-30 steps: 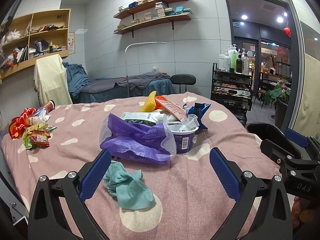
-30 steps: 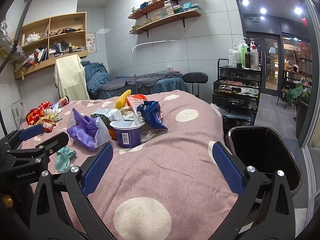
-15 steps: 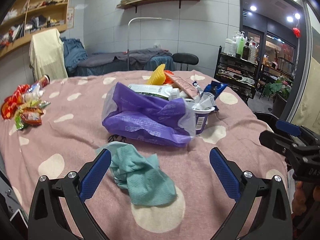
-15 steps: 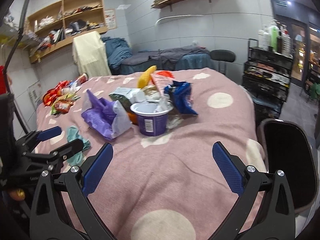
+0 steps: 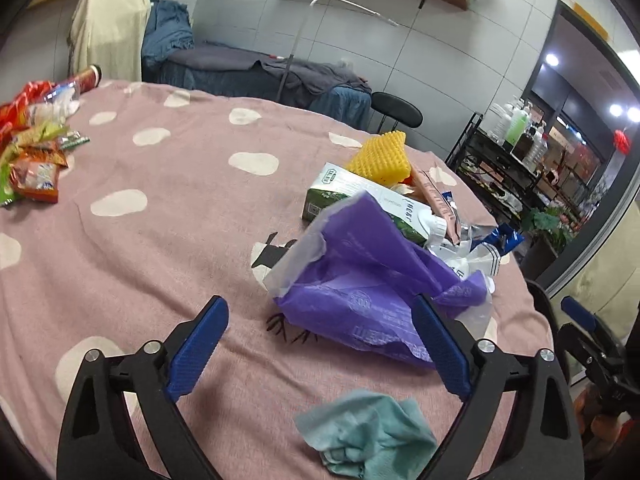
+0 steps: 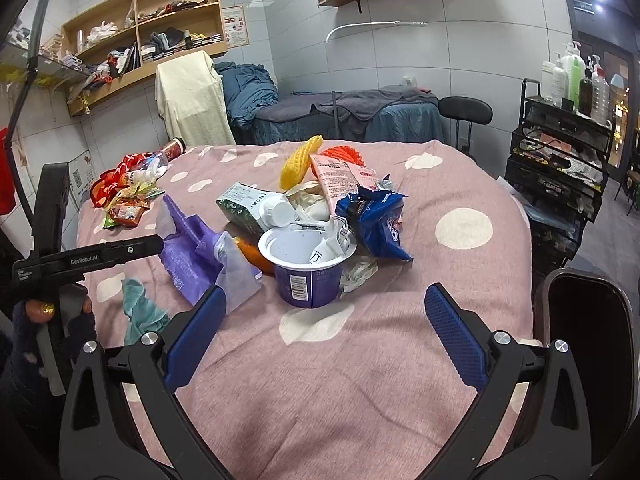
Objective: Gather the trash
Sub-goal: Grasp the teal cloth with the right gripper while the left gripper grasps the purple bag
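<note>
Left gripper (image 5: pixel 320 344), seen from its own camera, has its blue-padded jaws spread wide with nothing pressed between them; they have just been closing a little. A crumpled teal cloth (image 5: pixel 370 438) lies on the pink spotted surface (image 5: pixel 168 248) at the lower centre of the frame, inside the fork of the jaws but nearer the camera than the pads, touching neither. Just beyond the right pad sits a purple plastic bag (image 5: pixel 372 280), the near edge of a trash pile right of centre: a green and white carton (image 5: pixel 360 196), a yellow ridged sponge (image 5: pixel 380 156) and a blue wrapper (image 5: pixel 502 240) behind it. More snack wrappers (image 5: pixel 32 160) lie apart at the left edge. The right gripper's blue tip (image 5: pixel 580 314) shows at the lower right.

From the right wrist camera, the right gripper (image 6: pixel 326 336) is likewise wide apart and empty. A purple yogurt cup (image 6: pixel 308 266), upright with crumpled foil inside, stands at mid-frame just past the gap between the jaws, not touched by either. Purple bag, carton, sponge and blue wrapper crowd around it. The teal cloth sits at lower left, beneath the left gripper's black arm. A black bin (image 6: pixel 588 320) opens at the right edge, beside the surface.
</note>
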{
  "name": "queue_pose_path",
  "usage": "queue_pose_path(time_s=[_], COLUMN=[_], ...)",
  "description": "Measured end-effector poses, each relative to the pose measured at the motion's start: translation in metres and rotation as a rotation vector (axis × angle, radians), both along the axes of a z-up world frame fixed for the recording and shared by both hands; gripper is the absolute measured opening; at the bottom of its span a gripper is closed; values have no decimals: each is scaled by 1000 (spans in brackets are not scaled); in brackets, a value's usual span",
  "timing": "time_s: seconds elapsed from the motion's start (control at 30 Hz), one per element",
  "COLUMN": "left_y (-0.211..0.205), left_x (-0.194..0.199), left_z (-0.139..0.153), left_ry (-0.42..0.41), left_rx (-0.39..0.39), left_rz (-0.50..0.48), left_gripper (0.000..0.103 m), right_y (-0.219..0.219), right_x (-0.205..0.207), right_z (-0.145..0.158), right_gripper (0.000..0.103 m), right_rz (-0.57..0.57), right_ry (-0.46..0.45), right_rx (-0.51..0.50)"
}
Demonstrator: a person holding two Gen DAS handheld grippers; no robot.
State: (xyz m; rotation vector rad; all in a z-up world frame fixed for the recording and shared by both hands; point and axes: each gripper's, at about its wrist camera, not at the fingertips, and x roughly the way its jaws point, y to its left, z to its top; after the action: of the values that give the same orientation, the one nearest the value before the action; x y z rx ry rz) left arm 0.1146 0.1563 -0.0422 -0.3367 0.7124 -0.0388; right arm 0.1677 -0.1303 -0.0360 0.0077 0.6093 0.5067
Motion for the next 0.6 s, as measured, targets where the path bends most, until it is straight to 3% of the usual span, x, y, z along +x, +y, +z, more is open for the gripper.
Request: queue_pose_path(time_s=[0.2, 0.33, 0.4, 0.5, 0.6], left_y=[1, 7, 16, 23, 27], left_x=[-6, -1, 0, -1, 0], left_z=[2, 2, 3, 6, 5], left_ry=[11, 25, 21, 14, 22], left_rx=[-17, 13, -14, -16, 4], left_rz=[-14, 5, 12, 25, 34], left_gripper=[89, 89, 89, 89, 89], right_y=[10, 37, 60, 102, 142], right_x=[0, -10, -17, -27, -29], right_z=[1, -1, -3, -7, -16], right_gripper=[98, 98, 98, 97, 89], right_rz=[49, 188, 287, 391, 450], right_ry=[31, 99, 143, 166, 175], right_rx=[26, 70, 91, 29, -68])
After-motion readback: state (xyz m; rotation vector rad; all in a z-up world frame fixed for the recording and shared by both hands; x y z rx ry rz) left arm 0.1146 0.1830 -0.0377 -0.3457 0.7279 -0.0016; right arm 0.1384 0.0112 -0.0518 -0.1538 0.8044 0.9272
